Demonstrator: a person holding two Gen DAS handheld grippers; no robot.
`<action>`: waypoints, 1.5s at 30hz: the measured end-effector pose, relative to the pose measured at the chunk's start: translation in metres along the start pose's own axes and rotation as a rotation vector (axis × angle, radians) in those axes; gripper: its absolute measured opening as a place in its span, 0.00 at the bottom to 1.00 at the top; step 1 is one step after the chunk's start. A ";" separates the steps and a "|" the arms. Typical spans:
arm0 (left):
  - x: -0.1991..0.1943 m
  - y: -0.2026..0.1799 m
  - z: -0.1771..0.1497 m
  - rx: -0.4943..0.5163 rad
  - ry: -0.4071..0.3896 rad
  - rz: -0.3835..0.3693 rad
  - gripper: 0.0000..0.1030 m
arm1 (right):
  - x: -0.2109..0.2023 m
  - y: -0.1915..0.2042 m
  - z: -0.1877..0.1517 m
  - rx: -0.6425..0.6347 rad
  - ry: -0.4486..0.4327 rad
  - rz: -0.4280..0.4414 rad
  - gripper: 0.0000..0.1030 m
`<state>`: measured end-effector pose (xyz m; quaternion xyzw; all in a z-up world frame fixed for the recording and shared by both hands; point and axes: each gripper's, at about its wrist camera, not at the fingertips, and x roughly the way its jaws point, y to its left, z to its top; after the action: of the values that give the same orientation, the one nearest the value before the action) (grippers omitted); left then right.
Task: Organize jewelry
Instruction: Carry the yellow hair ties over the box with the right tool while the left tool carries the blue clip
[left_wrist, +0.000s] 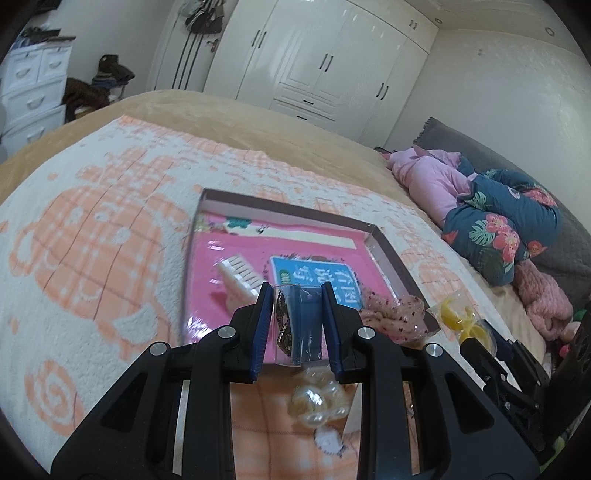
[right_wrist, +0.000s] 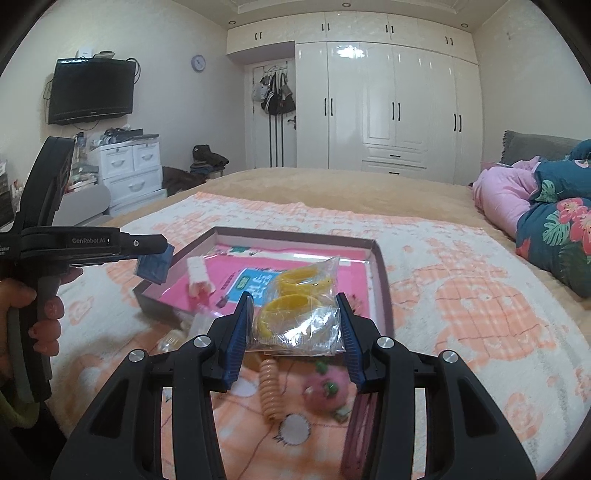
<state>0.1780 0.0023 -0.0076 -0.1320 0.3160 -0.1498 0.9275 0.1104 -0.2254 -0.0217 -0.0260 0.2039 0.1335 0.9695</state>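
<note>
My left gripper (left_wrist: 294, 295) is shut on a small clear bag with a blue card and a dark patterned piece (left_wrist: 297, 325), held over the near edge of the shallow box (left_wrist: 388, 254) with a pink lining. It also shows in the right wrist view (right_wrist: 155, 264). My right gripper (right_wrist: 295, 306) is shut on a clear bag of yellow rings (right_wrist: 295, 306), held above the box's near side (right_wrist: 380, 273); the bag also shows in the left wrist view (left_wrist: 456, 315). A white comb clip (left_wrist: 240, 277) and a pink scrunchie (left_wrist: 391, 317) lie in the box.
A bagged pearl piece (left_wrist: 317, 402) lies on the orange-and-white blanket (left_wrist: 92, 229) under my left gripper. A peach coil hair tie (right_wrist: 271, 391) and a pink hair ornament (right_wrist: 327, 391) lie under my right gripper. Bundled pink and floral bedding (right_wrist: 554, 221) is at the right.
</note>
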 end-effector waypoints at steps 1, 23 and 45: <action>0.002 -0.002 0.001 0.005 0.000 -0.001 0.18 | 0.000 -0.001 0.001 0.000 -0.002 -0.004 0.42; 0.061 -0.029 0.012 0.069 0.032 -0.018 0.18 | 0.021 -0.037 0.017 0.031 -0.010 -0.083 0.42; 0.092 -0.021 0.003 0.062 0.122 -0.050 0.19 | 0.078 -0.054 0.019 0.019 0.115 -0.089 0.42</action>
<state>0.2451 -0.0499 -0.0483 -0.1017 0.3638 -0.1906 0.9061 0.2011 -0.2563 -0.0353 -0.0334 0.2590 0.0864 0.9614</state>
